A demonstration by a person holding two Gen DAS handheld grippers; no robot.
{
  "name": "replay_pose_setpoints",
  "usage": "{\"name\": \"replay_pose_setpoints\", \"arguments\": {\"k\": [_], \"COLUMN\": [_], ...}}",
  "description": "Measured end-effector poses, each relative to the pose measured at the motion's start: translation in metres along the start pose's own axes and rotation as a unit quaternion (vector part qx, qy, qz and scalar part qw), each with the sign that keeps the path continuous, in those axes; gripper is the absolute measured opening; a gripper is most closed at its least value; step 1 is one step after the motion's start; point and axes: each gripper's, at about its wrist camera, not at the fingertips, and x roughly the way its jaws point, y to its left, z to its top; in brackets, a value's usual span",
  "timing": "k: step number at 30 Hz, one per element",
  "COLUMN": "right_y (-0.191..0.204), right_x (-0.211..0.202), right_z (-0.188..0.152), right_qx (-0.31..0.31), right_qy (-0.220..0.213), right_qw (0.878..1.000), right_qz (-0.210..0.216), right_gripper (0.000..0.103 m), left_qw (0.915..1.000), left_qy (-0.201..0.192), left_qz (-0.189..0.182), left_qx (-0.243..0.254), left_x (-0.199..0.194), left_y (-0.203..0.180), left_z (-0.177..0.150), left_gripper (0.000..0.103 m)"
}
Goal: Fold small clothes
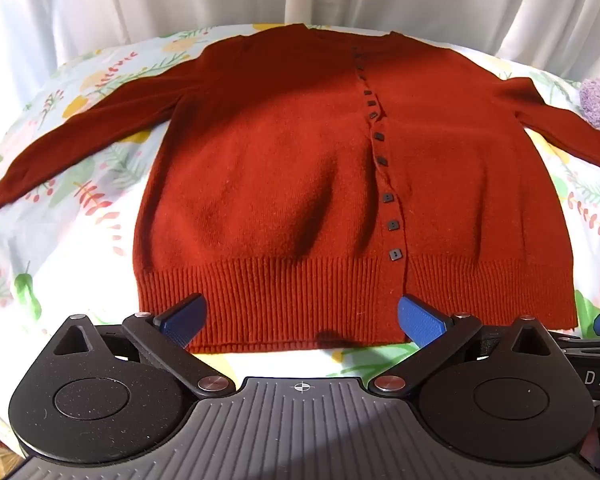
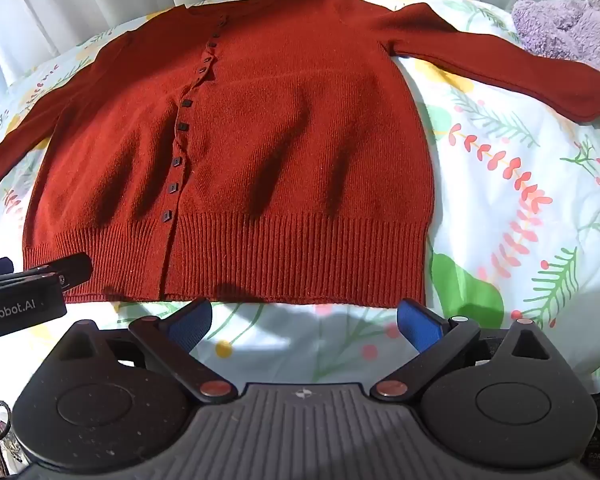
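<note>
Both sleeves spread sideways; cardigan (image 1: 300,168) collar points away, hem nearest.

The cardigan (image 1: 300,168) is matt, fuzzy knit with a ribbed hem; the sheet (image 2: 520,208) smooth printed cotton; the plush toy (image 2: 568,28) shaggy.

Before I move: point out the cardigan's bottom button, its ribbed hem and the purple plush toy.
bottom button (image 1: 394,255), left wrist view, on its face.
ribbed hem (image 2: 292,260), right wrist view, middle of the ribbing.
purple plush toy (image 2: 568,28), right wrist view, on its fuzzy body.
</note>
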Motion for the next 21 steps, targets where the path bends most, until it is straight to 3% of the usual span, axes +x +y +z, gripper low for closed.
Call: {"name": "replay_pose_setpoints", "arguments": {"k": [21], "right_y": [-0.0014], "right_x": [0.0008], "right_z": [0.0003], "right_qx": [0.001], "right_qy": [0.005], "right_qw": [1.0], "right_qz": [0.001], "right_gripper": [0.099], "left_qw": [1.0], "left_qy": [-0.005], "left_qz": [0.002], "left_qx": [-0.003], "left_x": [-0.0035], "left_y": [0.0008], "left_z": [-0.0034], "left_gripper": [0.103]}}
